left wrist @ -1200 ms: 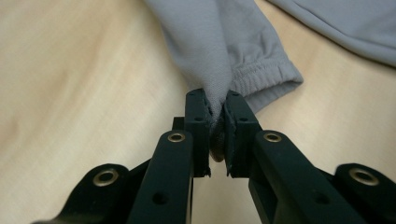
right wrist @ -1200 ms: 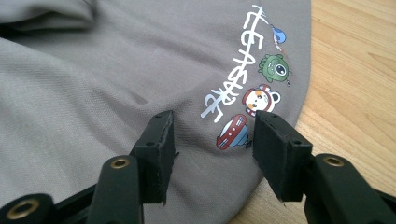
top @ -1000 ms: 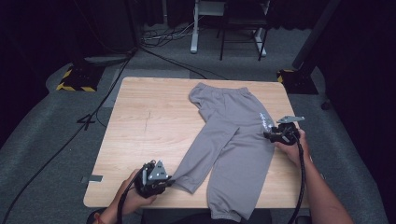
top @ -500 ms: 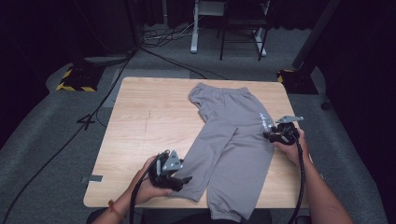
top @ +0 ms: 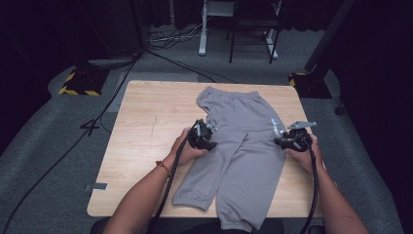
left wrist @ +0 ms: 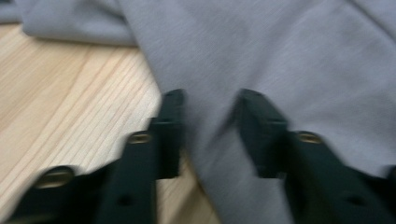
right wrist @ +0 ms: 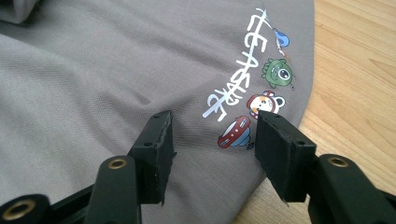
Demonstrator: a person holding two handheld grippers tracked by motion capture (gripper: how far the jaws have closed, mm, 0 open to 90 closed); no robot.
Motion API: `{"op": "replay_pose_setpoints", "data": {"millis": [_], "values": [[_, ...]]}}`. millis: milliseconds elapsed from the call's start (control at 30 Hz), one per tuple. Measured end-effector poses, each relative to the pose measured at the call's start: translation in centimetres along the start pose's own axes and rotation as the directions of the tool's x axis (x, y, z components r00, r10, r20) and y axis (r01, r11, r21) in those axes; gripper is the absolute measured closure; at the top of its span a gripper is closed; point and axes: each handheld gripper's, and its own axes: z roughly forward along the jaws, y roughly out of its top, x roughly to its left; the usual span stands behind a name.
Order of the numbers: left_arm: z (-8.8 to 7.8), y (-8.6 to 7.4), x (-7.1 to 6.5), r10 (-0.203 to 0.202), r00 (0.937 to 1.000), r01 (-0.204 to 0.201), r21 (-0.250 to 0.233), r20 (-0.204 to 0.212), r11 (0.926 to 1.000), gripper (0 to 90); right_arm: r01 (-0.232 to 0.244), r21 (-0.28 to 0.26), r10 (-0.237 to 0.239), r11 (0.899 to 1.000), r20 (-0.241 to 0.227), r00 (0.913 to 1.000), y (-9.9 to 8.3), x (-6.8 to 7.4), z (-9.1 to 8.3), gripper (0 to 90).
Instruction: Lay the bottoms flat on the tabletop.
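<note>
Left gripper [top: 203, 137] has slid up to the grey sweatpants' [top: 243, 146] left edge, jaws spread and just closing astride soft, limp fabric; right gripper [top: 287, 139] gapes over the printed edge.

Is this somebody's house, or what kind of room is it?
Probably not a house: it looks like a dark recording studio or lab. A lone wooden table stands on grey carpet, cables trail across the floor, and a yellow-and-black striped block sits nearby. Grey sweatpants lie on the table.
</note>
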Motion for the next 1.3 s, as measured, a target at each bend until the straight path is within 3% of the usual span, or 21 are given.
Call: {"op": "replay_pose_setpoints", "data": {"millis": [100,200,300,567,667,867,933,967,1033,1100,1200,1300], "values": [[-0.6,-0.3,-0.3,0.041,0.9992,-0.041,0.029,0.001,0.9987,88.6,0.008,-0.001,-0.008,1.000,-0.001,1.0000,0.0,0.0,0.0,47.5],[-1.6,-1.5,-0.9,0.070,0.9976,-0.070,0.041,0.005,0.9967,89.5,0.008,0.000,-0.008,1.000,-0.003,1.0000,0.1,0.1,0.0,47.5],[-3.2,-3.4,-1.4,0.073,0.9973,-0.073,0.048,0.006,0.9961,89.6,0.005,-0.001,-0.005,1.000,-0.002,1.0000,0.1,0.1,0.1,47.4],[-8.3,-9.5,-2.9,0.033,0.9993,-0.032,0.060,-0.017,0.9977,89.6,0.002,-0.001,-0.002,1.000,-0.004,1.0000,0.2,0.1,0.2,47.1],[-9.6,-11.3,-4.4,0.030,0.9995,-0.031,0.059,0.011,0.9978,89.6,-0.002,0.002,0.002,1.000,-0.004,1.0000,0.2,0.1,0.2,46.9],[-11.0,-13.1,-8.5,0.094,0.9948,-0.097,0.084,0.038,0.9917,89.3,-0.006,0.002,0.006,1.000,-0.001,1.0000,0.2,0.1,0.2,46.5],[-11.2,-13.5,-9.5,0.096,0.9944,-0.100,0.078,0.044,0.9920,88.3,-0.007,0.002,0.007,1.000,0.002,1.0000,0.2,0.1,0.2,45.7],[-11.2,-13.7,-9.8,0.097,0.9949,-0.099,0.076,0.026,0.9922,85.5,-0.007,0.002,0.007,1.000,0.003,1.0000,0.2,0.2,0.2,45.6],[-11.3,-13.6,-10.0,0.075,0.9970,-0.074,0.051,-0.016,0.9959,70.1,-0.004,0.004,0.004,1.000,0.007,1.0000,0.3,0.2,0.2,45.4],[-11.2,-13.2,-9.4,0.053,0.9986,-0.053,0.012,-0.002,0.9985,66.0,0.000,0.009,0.000,1.000,0.000,1.0000,0.3,0.4,0.2,44.9],[-10.3,-11.4,-8.0,0.034,0.9971,-0.035,-0.009,-0.068,0.9994,49.7,0.037,0.036,-0.036,0.999,-0.015,0.9992,0.8,1.2,-0.2,42.6],[-8.7,-8.8,-5.6,0.032,0.9969,-0.036,-0.051,-0.072,0.9980,42.9,0.085,-0.005,-0.086,0.996,-0.093,0.9920,1.7,3.3,-1.1,42.1]]}}
